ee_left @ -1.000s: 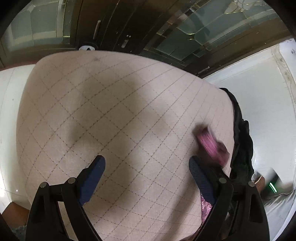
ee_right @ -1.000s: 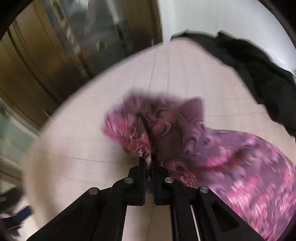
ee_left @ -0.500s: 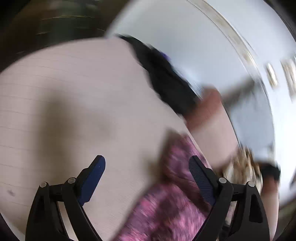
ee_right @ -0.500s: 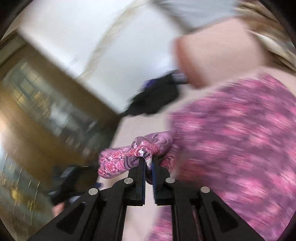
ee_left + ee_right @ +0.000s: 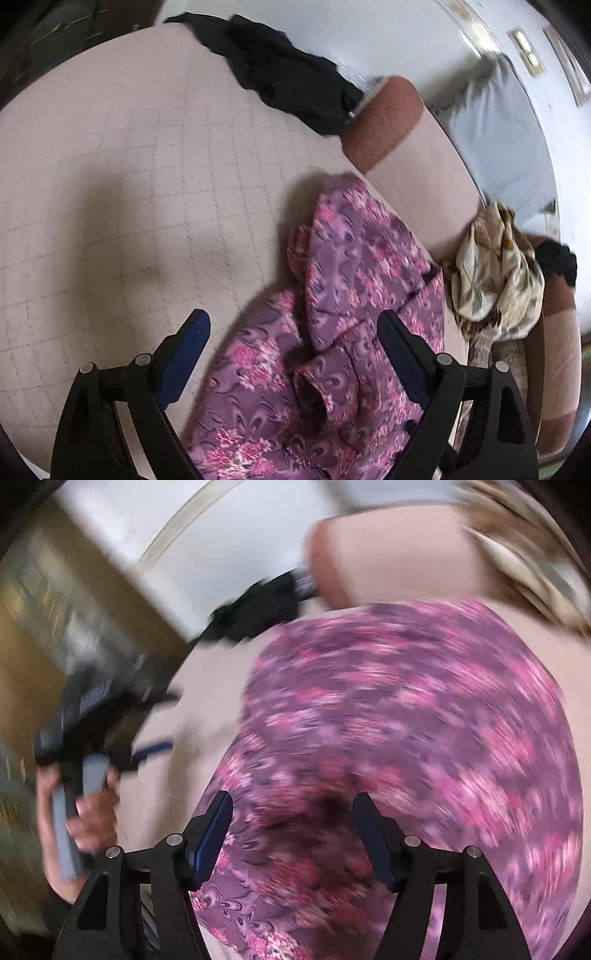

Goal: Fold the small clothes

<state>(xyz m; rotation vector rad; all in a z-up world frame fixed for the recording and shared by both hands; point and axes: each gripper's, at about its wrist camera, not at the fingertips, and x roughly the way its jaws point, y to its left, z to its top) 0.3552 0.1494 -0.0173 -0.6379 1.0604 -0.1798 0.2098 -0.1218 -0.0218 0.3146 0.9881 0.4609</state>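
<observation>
Rumpled purple-pink floral garment (image 5: 347, 332) heaped on quilted surface (image 5: 129, 184)

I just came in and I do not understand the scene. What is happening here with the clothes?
A person holding a gripper in each hand is folding small clothes on a pale quilted surface. A purple floral garment lies there rumpled, not yet folded. The left gripper and the right gripper are both open above it, holding nothing. A black garment lies at the far edge, and a beige patterned cloth sits bunched beside the purple one. The right wrist view is blurred.
</observation>
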